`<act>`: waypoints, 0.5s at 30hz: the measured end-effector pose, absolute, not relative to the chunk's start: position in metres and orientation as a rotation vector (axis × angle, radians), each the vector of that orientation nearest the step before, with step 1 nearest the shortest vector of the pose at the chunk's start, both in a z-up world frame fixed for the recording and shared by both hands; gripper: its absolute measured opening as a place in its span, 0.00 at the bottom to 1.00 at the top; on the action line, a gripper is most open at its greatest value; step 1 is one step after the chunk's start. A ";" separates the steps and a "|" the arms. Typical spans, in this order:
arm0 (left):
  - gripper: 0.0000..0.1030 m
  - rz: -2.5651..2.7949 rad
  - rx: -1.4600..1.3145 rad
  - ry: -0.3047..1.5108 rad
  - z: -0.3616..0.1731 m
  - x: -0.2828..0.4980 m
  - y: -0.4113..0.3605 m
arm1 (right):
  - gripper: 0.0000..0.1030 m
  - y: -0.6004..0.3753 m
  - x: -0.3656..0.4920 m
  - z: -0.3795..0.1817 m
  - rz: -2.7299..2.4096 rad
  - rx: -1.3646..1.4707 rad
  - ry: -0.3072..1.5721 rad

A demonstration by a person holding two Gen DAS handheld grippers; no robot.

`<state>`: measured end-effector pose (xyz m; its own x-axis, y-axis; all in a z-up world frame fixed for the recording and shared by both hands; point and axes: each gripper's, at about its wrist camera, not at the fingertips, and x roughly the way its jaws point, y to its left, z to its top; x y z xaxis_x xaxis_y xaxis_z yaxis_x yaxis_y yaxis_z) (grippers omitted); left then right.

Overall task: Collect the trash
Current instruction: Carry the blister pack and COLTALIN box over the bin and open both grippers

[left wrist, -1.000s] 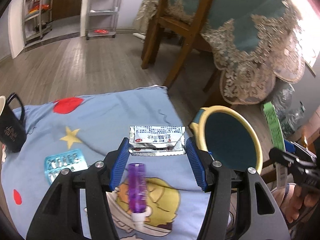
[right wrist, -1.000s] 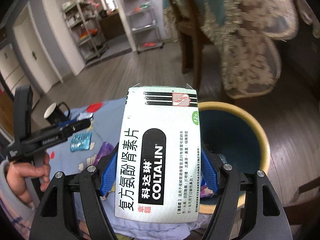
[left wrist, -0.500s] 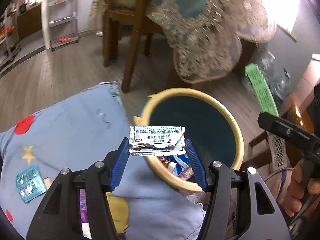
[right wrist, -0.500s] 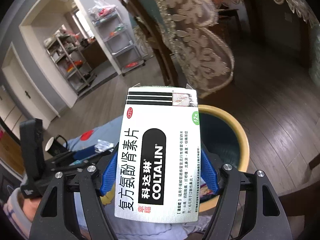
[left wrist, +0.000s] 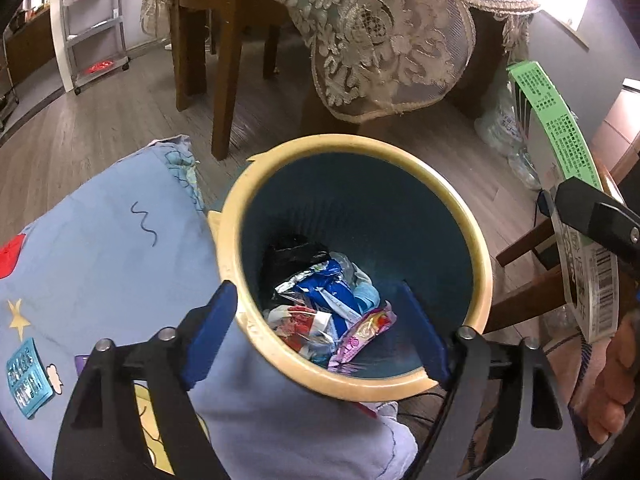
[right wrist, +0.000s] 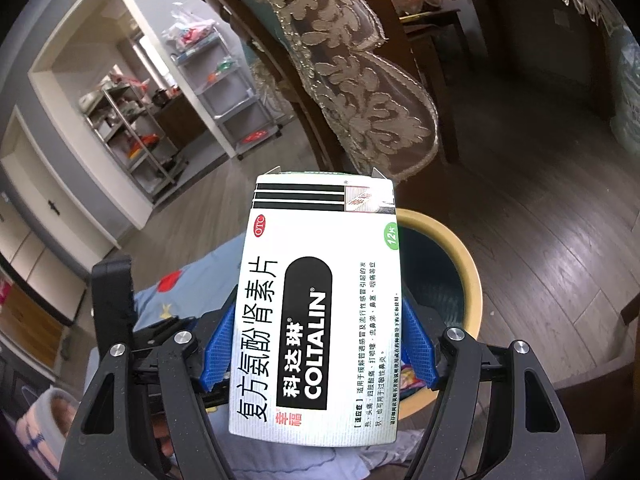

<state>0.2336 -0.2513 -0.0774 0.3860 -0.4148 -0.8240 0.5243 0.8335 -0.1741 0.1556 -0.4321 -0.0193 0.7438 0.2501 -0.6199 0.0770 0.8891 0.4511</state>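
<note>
My left gripper hangs over the yellow-rimmed, dark blue trash bin. Its jaws are opening and nothing is between its blue pads. Several crumpled wrappers lie at the bin's bottom, a silver one among them. My right gripper is shut on a white COLTALIN medicine box, held upright beside the bin, which shows behind the box. In the left wrist view the same box stands at the right edge, just outside the rim.
A blue cartoon-print cloth lies left of the bin with a teal blister pack on it. Wooden chair legs and a lace tablecloth stand behind. A person's hand grips the right tool.
My left gripper swung right from above the cloth to above the bin. Its jaws widened and the silver sachet is gone from them. The right gripper kept hold of the box and rolled slightly.
</note>
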 end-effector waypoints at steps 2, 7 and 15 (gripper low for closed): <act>0.81 -0.589 0.116 1.008 -0.076 0.235 -0.246 | 0.71 -0.431 0.156 -0.020 0.100 0.480 0.734; 0.85 -0.562 0.074 0.985 -0.067 0.233 -0.225 | 0.71 -0.424 0.158 -0.022 0.093 0.449 0.740; 0.90 -0.505 0.042 0.942 -0.052 0.231 -0.188 | 0.71 -0.412 0.168 -0.029 0.076 0.402 0.776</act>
<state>0.2308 -0.1885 -0.0522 0.4809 -0.3962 -0.7822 0.4324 0.8832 -0.1816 0.1681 -0.4121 -0.0288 0.7150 0.2130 -0.6659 0.0792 0.9216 0.3799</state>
